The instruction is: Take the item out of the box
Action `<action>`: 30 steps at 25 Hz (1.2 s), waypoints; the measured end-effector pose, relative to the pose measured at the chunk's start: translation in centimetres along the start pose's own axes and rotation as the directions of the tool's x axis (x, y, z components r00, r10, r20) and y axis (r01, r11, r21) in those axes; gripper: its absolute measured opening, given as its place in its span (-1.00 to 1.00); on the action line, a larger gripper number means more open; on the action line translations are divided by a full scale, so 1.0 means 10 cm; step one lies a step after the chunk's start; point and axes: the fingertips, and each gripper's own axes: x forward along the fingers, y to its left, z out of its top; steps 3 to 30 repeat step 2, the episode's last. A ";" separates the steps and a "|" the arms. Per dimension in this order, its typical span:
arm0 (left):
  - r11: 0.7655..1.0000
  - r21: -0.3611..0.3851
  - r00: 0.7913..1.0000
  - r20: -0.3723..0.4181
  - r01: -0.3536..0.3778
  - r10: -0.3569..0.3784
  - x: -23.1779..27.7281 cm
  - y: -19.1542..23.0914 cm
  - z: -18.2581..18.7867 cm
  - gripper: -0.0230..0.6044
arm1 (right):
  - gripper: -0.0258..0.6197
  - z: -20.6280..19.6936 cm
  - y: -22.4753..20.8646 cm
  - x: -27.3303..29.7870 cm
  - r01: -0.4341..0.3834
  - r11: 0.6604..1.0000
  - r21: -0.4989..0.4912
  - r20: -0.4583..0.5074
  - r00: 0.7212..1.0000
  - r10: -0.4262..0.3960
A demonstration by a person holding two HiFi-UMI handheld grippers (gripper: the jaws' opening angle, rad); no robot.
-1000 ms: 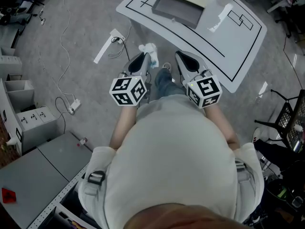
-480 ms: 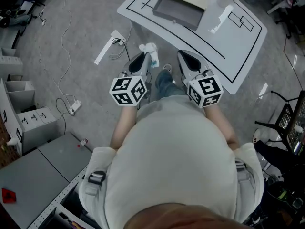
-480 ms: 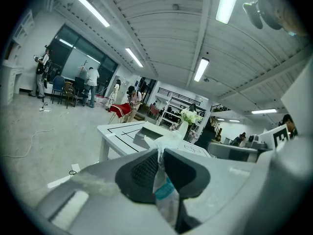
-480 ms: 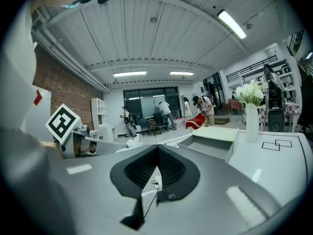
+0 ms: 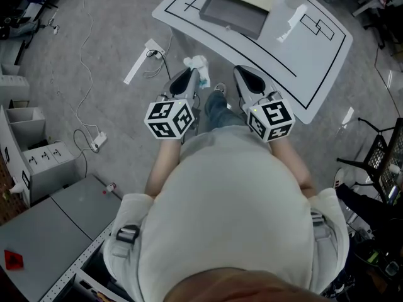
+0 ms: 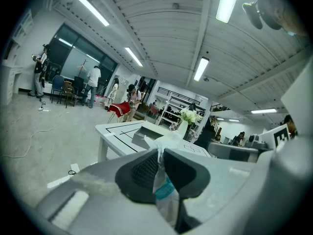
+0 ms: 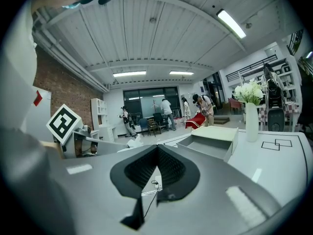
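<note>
The open grey box (image 5: 236, 11) stands on the white table (image 5: 315, 61) ahead of me, with its cream lid behind it. My left gripper (image 5: 191, 75) is held over the floor short of the table. It is shut on a white plastic packet (image 5: 197, 64) with a teal band. In the left gripper view the packet (image 6: 165, 192) is pinched between the dark pads (image 6: 142, 173) of that gripper (image 6: 160, 153), and the box (image 6: 146, 138) lies beyond. My right gripper (image 5: 244, 75) (image 7: 157, 148) is shut with nothing in it. The box (image 7: 210, 143) shows to its right.
A vase of white flowers (image 7: 251, 114) stands on the table past the box. On the floor to the left lie cables and a power strip (image 5: 97, 140), with grey cabinets (image 5: 38, 162) beside them. A black chair (image 5: 384, 156) stands at the right. Several people are far off in the room.
</note>
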 end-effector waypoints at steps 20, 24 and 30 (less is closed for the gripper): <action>1.000 0.001 1.000 -0.001 0.000 0.000 0.02 -0.01 0.00 -0.78 | -0.93 0.01 -0.01 0.00 0.000 1.000 0.001 0.000 1.000 0.000; 1.000 0.001 1.000 -0.001 0.000 0.000 0.02 -0.01 0.00 -0.78 | -0.93 0.01 -0.01 0.00 0.000 1.000 0.001 0.000 1.000 0.000; 1.000 0.001 1.000 -0.001 0.000 0.000 0.02 -0.01 0.00 -0.78 | -0.93 0.01 -0.01 0.00 0.000 1.000 0.001 0.000 1.000 0.000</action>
